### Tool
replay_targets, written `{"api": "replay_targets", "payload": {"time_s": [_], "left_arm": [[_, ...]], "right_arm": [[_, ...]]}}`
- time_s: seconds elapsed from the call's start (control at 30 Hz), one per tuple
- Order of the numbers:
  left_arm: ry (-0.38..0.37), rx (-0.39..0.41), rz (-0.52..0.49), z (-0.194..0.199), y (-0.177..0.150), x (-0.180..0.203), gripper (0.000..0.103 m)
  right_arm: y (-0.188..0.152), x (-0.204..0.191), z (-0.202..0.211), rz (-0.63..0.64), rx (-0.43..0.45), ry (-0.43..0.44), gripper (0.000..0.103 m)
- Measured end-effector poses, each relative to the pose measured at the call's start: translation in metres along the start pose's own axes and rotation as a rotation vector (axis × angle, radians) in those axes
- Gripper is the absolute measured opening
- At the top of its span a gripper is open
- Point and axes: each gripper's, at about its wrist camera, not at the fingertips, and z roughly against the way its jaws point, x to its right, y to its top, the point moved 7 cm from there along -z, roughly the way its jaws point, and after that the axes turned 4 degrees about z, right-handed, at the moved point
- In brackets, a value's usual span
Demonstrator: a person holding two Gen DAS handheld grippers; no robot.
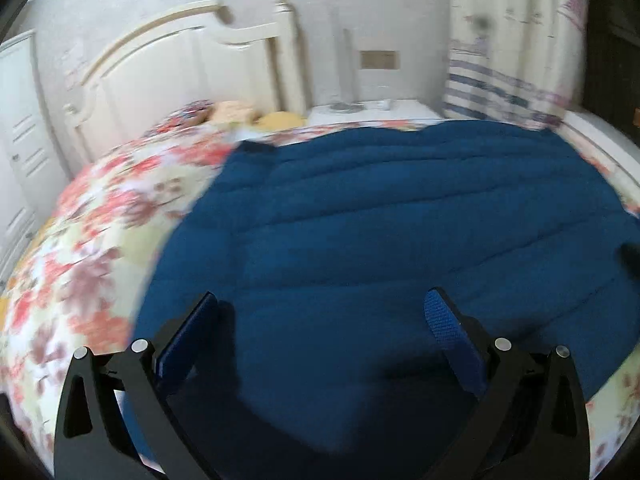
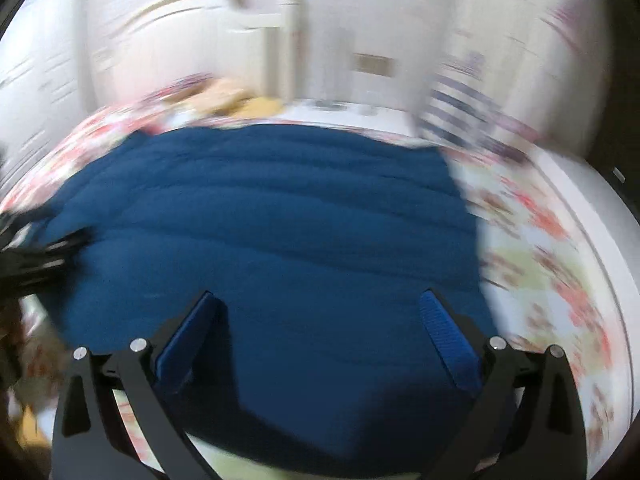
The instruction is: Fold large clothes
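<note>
A large dark blue garment (image 1: pixel 380 220) lies spread flat on a bed covered by a floral bedspread (image 1: pixel 100 240). The garment shows shallow horizontal creases across its surface. In the left wrist view it occupies the centre and right of the bed, with bare bedspread to its left. In the right wrist view the same garment (image 2: pixel 260 220) fills the centre, with bare bedspread (image 2: pixel 540 260) to its right.

Left gripper (image 1: pixel 326 300): jaws spread wide, nothing held between them. Both blue pads (image 1: pixel 452 340) are visible over the near part of the garment. Whether the fingertips touch the fabric cannot be told.

Right gripper (image 2: pixel 320 300): jaws spread wide, nothing held. It sits over the near edge of the garment. Contact with the fabric cannot be told. This view is heavily blurred.

A dark blurred shape at the left edge of the right wrist view appears to be the other gripper, over the garment's left side.

Beyond the garment: a white headboard (image 1: pixel 180 60), pillows (image 1: pixel 236 112) at the head of the bed, a white nightstand (image 1: pixel 372 110), and a striped curtain (image 1: pixel 512 60) at the right.
</note>
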Motion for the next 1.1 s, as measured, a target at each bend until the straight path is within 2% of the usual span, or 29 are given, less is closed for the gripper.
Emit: {"api": "replay_targets", "payload": {"time_s": [0.07,0.17,0.2,0.3,0.43,0.57,0.7,0.8,0.83,0.93,1.0,1.07,1.1], "left_arm": [[0.008,-0.004,0.031,-0.001,-0.006,-0.018,0.099],[0.007,-0.018,0.056,-0.001,-0.011,-0.03,0.099],[0.012,-0.023,0.049,-0.002,-0.011,-0.029,0.099],[0.033,-0.029,0.031,-0.003,-0.011,-0.028,0.099],[0.023,-0.035,0.037,-0.005,-0.011,-0.03,0.099],[0.024,-0.039,0.036,-0.007,-0.01,-0.029,0.099],[0.022,-0.043,0.038,-0.007,-0.01,-0.029,0.099],[0.018,-0.044,0.04,-0.007,-0.01,-0.029,0.099],[0.015,-0.044,0.042,-0.007,-0.01,-0.029,0.099],[0.013,-0.044,0.043,-0.007,-0.01,-0.03,0.099],[0.022,-0.08,0.037,-0.006,-0.005,-0.029,0.099],[-0.021,-0.126,0.05,-0.006,0.012,-0.026,0.099],[-0.056,-0.113,0.059,-0.003,0.029,-0.024,0.099]], "right_arm": [[-0.01,0.03,-0.007,-0.081,-0.029,-0.007,0.1],[-0.026,0.047,-0.02,-0.166,-0.031,0.094,0.101],[-0.027,0.048,-0.022,-0.169,-0.028,0.1,0.101],[-0.026,0.047,-0.024,-0.159,-0.045,0.072,0.101],[-0.028,0.048,-0.024,-0.173,-0.058,0.082,0.101],[-0.021,0.04,-0.006,-0.14,-0.056,-0.006,0.101],[-0.01,0.024,0.015,-0.106,0.021,0.03,0.101],[-0.014,0.019,0.003,-0.065,-0.026,0.026,0.101],[-0.021,0.02,-0.009,-0.075,-0.062,0.052,0.101],[-0.027,0.024,-0.014,-0.129,-0.071,0.116,0.101],[-0.018,0.025,-0.008,-0.111,-0.11,0.09,0.1],[0.003,0.026,0.003,-0.076,-0.067,0.06,0.1],[0.014,0.027,0.006,-0.07,-0.042,0.059,0.1]]}}
